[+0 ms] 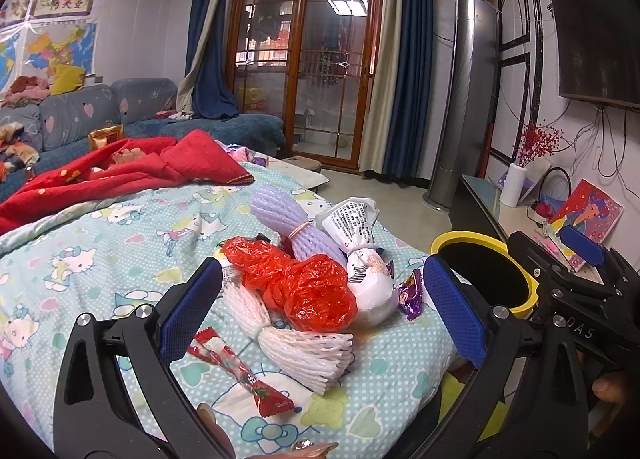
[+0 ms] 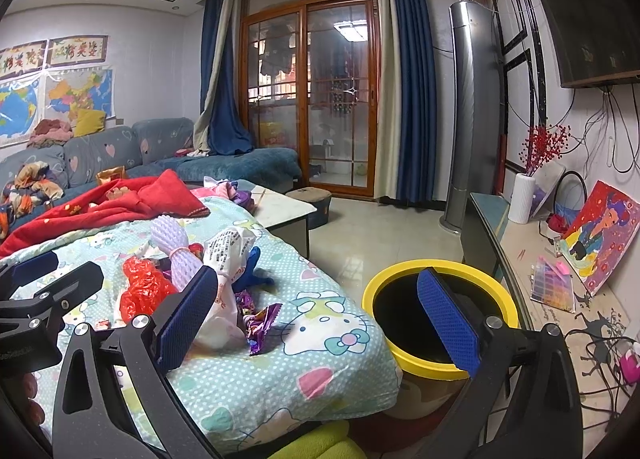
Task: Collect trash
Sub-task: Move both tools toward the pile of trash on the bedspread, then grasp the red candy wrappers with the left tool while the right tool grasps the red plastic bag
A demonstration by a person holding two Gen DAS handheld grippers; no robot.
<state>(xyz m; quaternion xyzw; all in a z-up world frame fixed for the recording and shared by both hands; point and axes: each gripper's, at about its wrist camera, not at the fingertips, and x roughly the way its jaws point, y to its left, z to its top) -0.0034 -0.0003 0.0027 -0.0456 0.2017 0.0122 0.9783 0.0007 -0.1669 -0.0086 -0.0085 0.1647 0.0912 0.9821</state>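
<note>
Currently nothing collected, by my read: red plastic bag (image 1: 316,287), white foam net (image 1: 296,343), purple foam net (image 1: 292,219) & wrappers lie near quilt's (image 1: 120,227) right edge. L gripper (image 1: 320,311) & R gripper (image 2: 316,319) wide, empty. Yellow-rimmed bin (image 2: 440,363) just beside that edge.

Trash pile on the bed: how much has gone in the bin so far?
Nothing visibly done: the yellow bin shows only dark inside. Nothing in hand: left gripper and right gripper are both open. Left on the quilt: red plastic bag, white foam net, purple foam net, purple candy wrapper.
</note>
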